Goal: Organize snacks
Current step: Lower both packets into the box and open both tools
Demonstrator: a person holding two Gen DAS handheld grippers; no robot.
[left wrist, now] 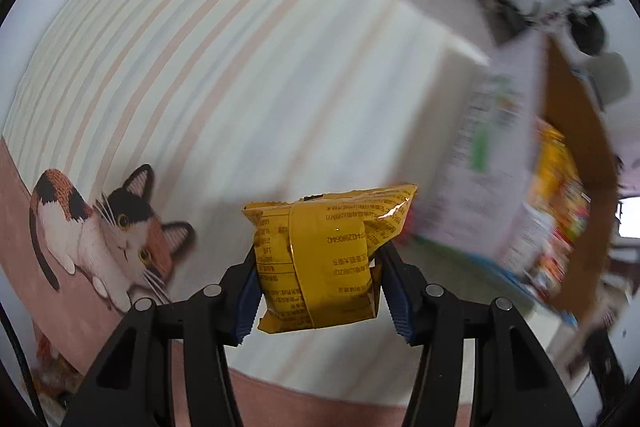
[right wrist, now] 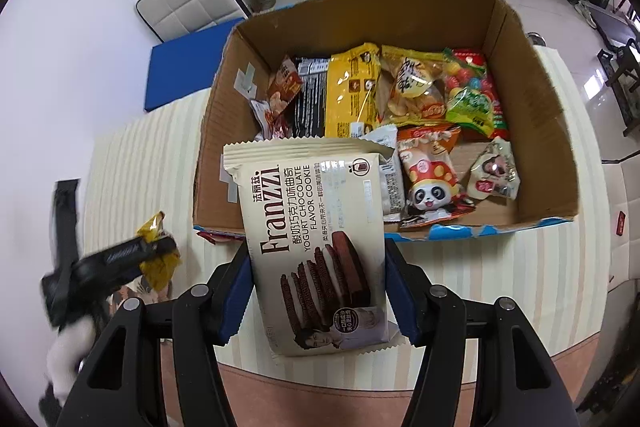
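Above the bench (right wrist: 460,267), the left gripper (left wrist: 318,269) pinches a yellow packet (left wrist: 324,259); the right gripper (right wrist: 318,291) clamps a cookie pack (right wrist: 320,247) beside the box (right wrist: 548,131).

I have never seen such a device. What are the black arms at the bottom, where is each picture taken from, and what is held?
Each picture comes from a camera on a hand-held gripper, looking along its two black fingers. A person holds one gripper in each hand. The left gripper squeezes a small yellow snack packet above a striped tablecloth with a cat picture. The right gripper holds a cookie packet before a cardboard box full of snacks.
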